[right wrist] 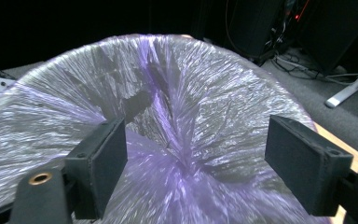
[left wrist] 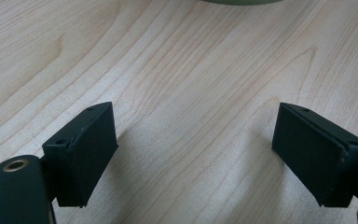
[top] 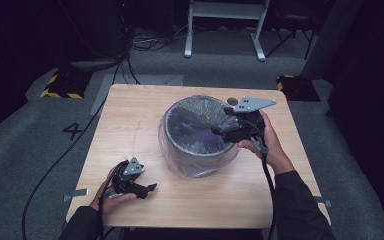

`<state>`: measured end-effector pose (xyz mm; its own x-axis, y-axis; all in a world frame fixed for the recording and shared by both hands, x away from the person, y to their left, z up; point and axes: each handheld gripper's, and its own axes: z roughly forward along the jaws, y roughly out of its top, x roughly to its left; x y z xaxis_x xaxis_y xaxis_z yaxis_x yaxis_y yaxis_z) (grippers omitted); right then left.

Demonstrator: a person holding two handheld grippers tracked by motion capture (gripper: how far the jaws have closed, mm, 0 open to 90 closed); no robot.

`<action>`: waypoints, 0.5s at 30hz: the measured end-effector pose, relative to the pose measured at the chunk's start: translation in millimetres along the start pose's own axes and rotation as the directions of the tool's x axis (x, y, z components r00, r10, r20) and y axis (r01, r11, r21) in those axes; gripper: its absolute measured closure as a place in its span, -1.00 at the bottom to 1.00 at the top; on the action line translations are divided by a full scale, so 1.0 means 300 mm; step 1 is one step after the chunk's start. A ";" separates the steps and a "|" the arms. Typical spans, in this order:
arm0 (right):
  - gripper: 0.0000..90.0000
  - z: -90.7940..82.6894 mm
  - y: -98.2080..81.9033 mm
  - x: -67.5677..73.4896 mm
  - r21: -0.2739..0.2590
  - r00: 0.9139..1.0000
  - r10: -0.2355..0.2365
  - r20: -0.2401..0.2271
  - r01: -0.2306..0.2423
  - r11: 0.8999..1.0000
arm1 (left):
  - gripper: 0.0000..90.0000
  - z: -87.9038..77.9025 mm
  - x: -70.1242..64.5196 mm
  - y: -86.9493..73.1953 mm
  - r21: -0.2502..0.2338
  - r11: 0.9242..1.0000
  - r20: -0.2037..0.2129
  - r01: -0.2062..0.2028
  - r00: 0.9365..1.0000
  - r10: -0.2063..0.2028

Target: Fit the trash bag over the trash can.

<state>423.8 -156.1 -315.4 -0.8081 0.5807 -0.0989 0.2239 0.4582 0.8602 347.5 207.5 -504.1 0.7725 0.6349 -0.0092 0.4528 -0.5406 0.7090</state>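
While the bin (top: 198, 135) stands near the middle of the tabletop (top: 130, 130), its purple liner (right wrist: 168, 154) is draped over the rim and sags into the well in pleats.

1. Liner: film already wraps the outer wall. The step in hand appears to be seating it inside. Judgement: press the slack down at the centre, not at the rim, so the overhang is not dragged in.

2. Right gripper (top: 225, 131): poised over the bin's right rim, jaws wide with nothing between them, pointing into the well. Advice: descend straight and slowly, since thin film tears on jaw corners.

3. Left gripper (top: 150, 188): low over bare tabletop at front left, well apart from the bin, jaws wide and empty. Advice: bring it to the bin wall to steady the bin.
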 end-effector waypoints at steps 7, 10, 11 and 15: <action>-0.52 0.063 0.004 0.008 0.082 0.998 -0.029 -0.054 0.034 0.996 | -0.70 0.000 0.000 0.000 -0.001 1.000 0.002 -0.001 1.000 0.001; -0.51 0.085 0.001 0.017 0.118 0.997 -0.043 -0.066 0.051 0.992 | -0.70 0.001 0.000 0.000 -0.001 1.000 0.002 -0.002 1.000 0.002; -0.51 0.090 0.001 0.018 0.122 0.997 -0.042 -0.071 0.051 0.991 | -0.70 0.000 0.000 0.000 -0.001 1.000 0.002 -0.002 1.000 0.002; -0.52 0.100 0.005 0.024 0.142 0.996 -0.050 -0.077 0.060 0.988 | -0.70 0.001 0.000 0.000 -0.001 1.000 0.002 -0.002 1.000 0.002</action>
<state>434.7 -131.1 -329.9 -0.8576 0.5038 -0.1031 0.2498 0.5834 0.7728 347.6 207.4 -504.2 0.7744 0.6326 -0.0093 0.4508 -0.5416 0.7095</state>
